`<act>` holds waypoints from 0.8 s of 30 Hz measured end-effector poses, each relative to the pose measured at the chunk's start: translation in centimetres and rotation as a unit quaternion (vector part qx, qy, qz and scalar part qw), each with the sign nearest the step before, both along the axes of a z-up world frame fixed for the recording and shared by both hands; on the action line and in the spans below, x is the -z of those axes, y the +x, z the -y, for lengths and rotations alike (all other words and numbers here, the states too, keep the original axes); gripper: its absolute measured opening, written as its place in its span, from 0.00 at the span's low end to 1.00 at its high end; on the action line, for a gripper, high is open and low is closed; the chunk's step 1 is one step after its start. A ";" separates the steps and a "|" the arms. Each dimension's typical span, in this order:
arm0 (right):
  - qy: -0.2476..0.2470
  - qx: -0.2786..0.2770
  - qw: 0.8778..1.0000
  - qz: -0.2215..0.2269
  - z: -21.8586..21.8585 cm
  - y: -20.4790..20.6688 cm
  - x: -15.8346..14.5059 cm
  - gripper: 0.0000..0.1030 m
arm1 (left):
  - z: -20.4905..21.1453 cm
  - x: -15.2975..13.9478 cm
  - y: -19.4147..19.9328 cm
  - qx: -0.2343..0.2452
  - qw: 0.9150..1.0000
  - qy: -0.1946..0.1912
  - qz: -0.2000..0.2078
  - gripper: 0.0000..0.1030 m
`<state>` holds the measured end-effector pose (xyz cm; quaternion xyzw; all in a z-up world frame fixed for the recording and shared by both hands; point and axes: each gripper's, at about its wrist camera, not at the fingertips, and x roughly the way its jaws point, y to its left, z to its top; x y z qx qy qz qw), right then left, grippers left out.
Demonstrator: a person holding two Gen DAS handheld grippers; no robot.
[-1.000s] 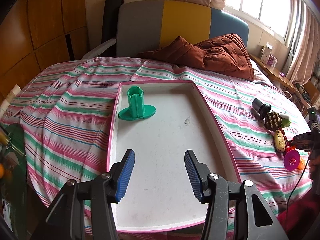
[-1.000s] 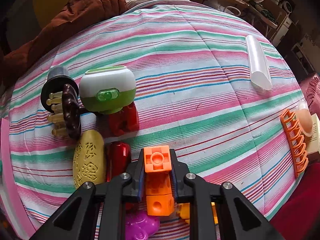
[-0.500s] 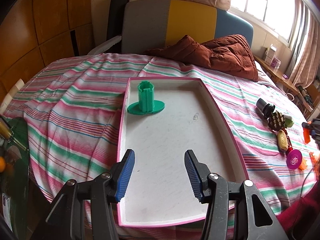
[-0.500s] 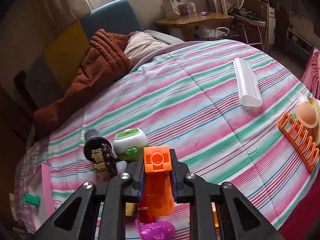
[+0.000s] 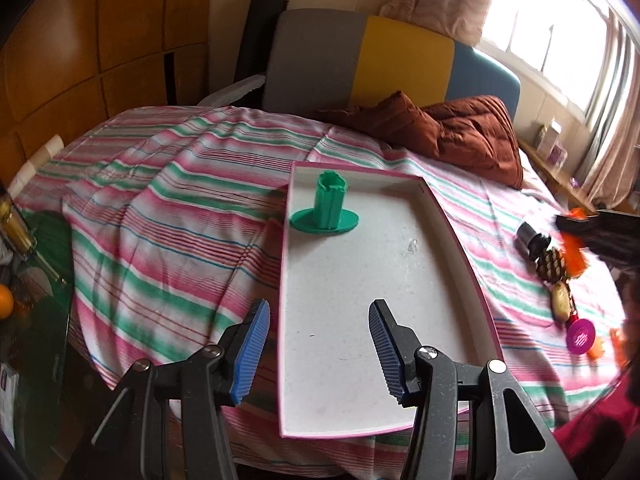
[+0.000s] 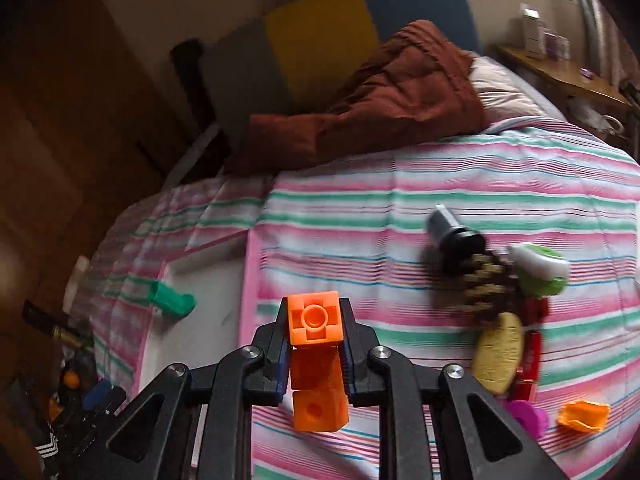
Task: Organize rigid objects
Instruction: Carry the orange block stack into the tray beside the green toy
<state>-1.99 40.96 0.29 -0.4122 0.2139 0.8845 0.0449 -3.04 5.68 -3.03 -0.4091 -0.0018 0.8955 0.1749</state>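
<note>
**Orange blocks in my right claw, tray ahead**

My left claw (image 5: 316, 344) gapes wide over the pink-rimmed tray's (image 5: 464, 240) near edge; a green spool (image 5: 326, 210) stands at its far-left corner. My right claw (image 6: 315, 354) grips stacked orange blocks (image 6: 316, 364) above the striped bed (image 6: 360, 216), loose toys (image 6: 498, 312) lying right.

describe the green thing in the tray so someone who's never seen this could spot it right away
On the striped bed lies a white tray with a pink rim. In its far left corner stands the green stand: a ribbed upright tube on a flat round base. It is the only thing in the tray; the other small items lie on the bedspread to the tray's right.
</note>
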 end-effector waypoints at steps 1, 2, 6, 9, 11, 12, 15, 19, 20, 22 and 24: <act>-0.001 -0.023 1.000 0.009 1.8 -1.2 0.4 0.18 | 0.2 -0.1 0.1 -0.003 1.000 0.000 -0.002 0.51; -0.001 -0.044 0.999 0.016 3.5 -2.7 0.8 0.19 | 0.6 -0.3 0.1 -0.008 1.000 0.001 -0.004 0.51; 0.008 -0.107 0.993 0.050 9.9 -7.3 3.1 0.18 | 2.7 -0.7 -0.2 -0.034 0.999 0.012 -0.006 0.51; 0.015 -0.129 0.988 0.081 13.6 -9.5 5.1 0.18 | 4.4 -1.0 -0.3 -0.055 0.998 0.020 -0.008 0.51; 0.019 -0.136 0.986 0.097 15.3 -11.0 6.3 0.18 | 5.4 -1.1 -0.5 -0.069 0.997 0.024 -0.007 0.51; 0.020 -0.137 0.985 0.104 16.0 -11.6 6.8 0.18 | 5.9 -1.2 -0.6 -0.076 0.997 0.025 -0.007 0.51; 0.021 -0.139 0.984 0.113 17.3 -13.2 7.7 0.19 | 7.2 -1.2 -0.8 -0.095 0.995 0.026 -0.006 0.51; 0.014 -0.147 0.983 0.113 18.8 -14.5 8.1 0.21 | 8.8 -1.1 -1.1 -0.120 0.992 0.031 -0.002 0.51; 0.011 -0.149 0.983 0.111 19.0 -14.7 8.1 0.24 | 9.1 -1.1 -1.1 -0.126 0.992 0.030 -0.002 0.51; 0.008 -0.153 0.982 0.106 19.4 -14.9 7.9 0.25 | 9.7 -1.1 -1.1 -0.135 0.990 0.028 -0.002 0.51; 0.014 -0.155 0.983 0.102 19.7 -14.7 7.7 0.25 | 10.4 -1.0 -1.1 -0.145 0.989 0.028 -0.002 0.51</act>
